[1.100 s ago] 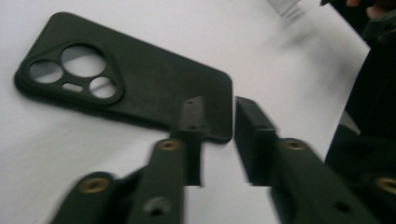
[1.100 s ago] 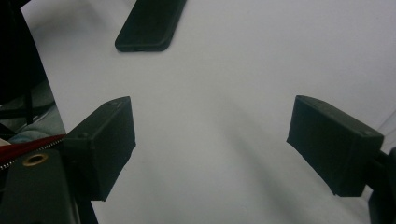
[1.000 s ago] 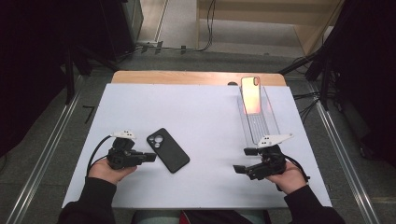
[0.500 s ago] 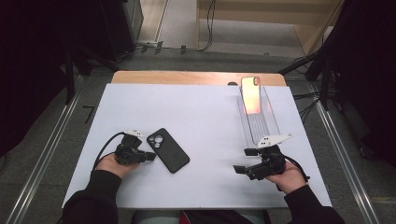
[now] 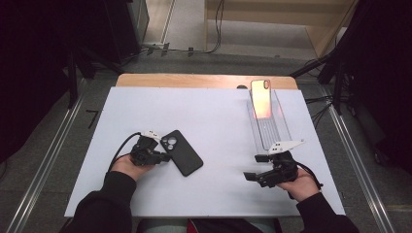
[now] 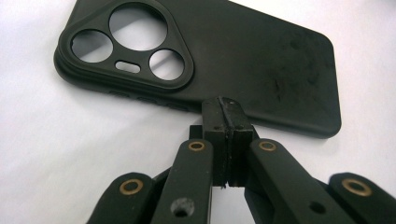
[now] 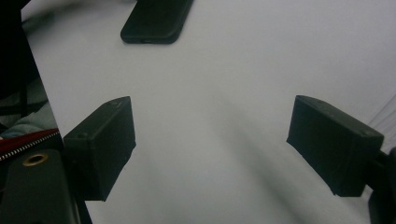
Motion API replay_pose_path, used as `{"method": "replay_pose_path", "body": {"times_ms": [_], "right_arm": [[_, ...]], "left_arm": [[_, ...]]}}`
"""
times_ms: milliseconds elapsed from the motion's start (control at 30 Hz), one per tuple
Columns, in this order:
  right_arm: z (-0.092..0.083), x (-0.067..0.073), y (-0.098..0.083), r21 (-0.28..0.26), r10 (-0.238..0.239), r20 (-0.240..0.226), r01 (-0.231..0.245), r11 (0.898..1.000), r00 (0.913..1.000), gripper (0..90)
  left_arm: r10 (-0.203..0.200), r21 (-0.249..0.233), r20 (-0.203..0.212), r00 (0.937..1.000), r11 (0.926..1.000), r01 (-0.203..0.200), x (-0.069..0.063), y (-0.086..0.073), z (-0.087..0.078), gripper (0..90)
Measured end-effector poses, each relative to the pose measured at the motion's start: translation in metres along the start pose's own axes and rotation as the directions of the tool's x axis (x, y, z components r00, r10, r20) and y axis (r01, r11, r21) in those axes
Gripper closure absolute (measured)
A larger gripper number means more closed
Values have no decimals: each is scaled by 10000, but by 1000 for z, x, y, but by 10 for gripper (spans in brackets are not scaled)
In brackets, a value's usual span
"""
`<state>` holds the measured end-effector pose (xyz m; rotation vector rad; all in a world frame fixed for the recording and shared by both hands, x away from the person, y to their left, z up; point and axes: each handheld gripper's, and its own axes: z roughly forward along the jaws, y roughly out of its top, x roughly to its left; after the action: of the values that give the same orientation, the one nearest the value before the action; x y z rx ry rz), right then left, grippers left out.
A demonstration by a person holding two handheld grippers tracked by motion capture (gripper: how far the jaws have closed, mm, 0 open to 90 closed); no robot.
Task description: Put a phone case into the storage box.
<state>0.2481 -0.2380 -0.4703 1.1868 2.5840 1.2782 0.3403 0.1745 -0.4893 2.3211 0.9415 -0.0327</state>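
Note:
A black phone case (image 5: 180, 151) lies back up on the white mat, its camera cut-out toward the far left. My left gripper (image 5: 163, 156) is shut with nothing in it. In the left gripper view its closed tips (image 6: 227, 112) sit right at the near long edge of the case (image 6: 252, 60); I cannot tell whether they touch. My right gripper (image 5: 253, 168) rests near the front right of the mat, open, with bare mat between its jaws (image 7: 212, 144). One end of the case (image 7: 156, 18) shows farther off.
A phone with an orange-lit screen (image 5: 261, 98) leans in a clear plastic tray (image 5: 271, 130) at the back right, just beyond my right gripper. The white mat (image 5: 218, 111) covers a wooden table (image 5: 204, 80). Metal rails and cables run along the floor on both sides.
My left gripper has moved right and a little down, up to the case's edge. The right gripper and the case have stayed put.

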Motion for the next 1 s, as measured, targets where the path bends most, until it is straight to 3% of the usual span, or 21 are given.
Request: {"method": "replay_pose_path", "body": {"times_ms": [467, 600, 633, 667, 867, 1000], "right_arm": [[-1, -3, -2, -8, 96, 101, -96, 10000, 9999, 134], [-2, -3, -3, -30, 141, 113, -141, 9999, 9998, 134], [-2, -3, -3, -33, 147, 118, -146, 9999, 9998, 144], [-2, -4, -4, -20, 142, 96, -142, 9999, 9999, 185], [-5, -4, -5, -80, 183, 116, -182, 9998, 9998, 185], [-5, -4, -5, -52, 207, 165, -206, 9998, 9997, 185]], "left_arm": [[127, -313, 319, 9994, 9994, -117, -10, 34, 32, 897], [24, -506, 805, 9968, 9987, 17, -15, 43, 44, 887], [-94, -550, 1115, 9937, 9984, 156, -15, 45, 47, 884], [-95, -610, 1123, 9936, 9980, 164, -17, 46, 49, 884], [-107, -499, 1238, 9923, 9986, 170, -21, 47, 44, 820], [-253, -472, 1623, 9864, 9983, 334, -21, 44, 33, 691]]}}
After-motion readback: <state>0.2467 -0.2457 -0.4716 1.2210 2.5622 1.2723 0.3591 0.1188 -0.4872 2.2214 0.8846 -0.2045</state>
